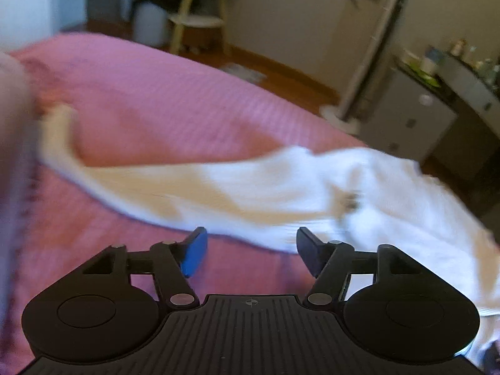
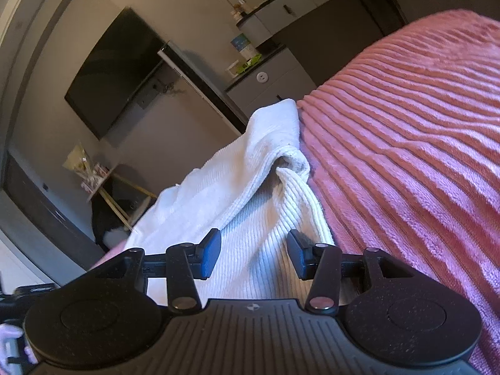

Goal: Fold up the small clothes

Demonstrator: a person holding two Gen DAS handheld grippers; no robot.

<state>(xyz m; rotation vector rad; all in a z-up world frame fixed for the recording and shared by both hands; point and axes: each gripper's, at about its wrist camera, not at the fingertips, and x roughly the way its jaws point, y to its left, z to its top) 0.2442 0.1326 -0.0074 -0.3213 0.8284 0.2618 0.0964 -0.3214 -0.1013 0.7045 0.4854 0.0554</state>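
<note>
A white ribbed garment (image 1: 281, 187) lies stretched across the pink ribbed bedspread (image 1: 140, 100), blurred by motion in the left wrist view. My left gripper (image 1: 251, 254) is open just in front of its near edge, holding nothing. In the right wrist view the same white garment (image 2: 256, 193) is bunched and twisted at the bed's edge beside the bedspread (image 2: 406, 143). My right gripper (image 2: 253, 254) is open with its fingers over the ribbed cloth, not closed on it.
Beyond the bed are a wooden floor, a white stool (image 1: 195, 22), a tall floor stand (image 1: 365, 72) and grey cabinets (image 1: 415, 115) with bottles on top. A dark wall screen (image 2: 115, 72) and a small side table (image 2: 103, 172) show in the right wrist view.
</note>
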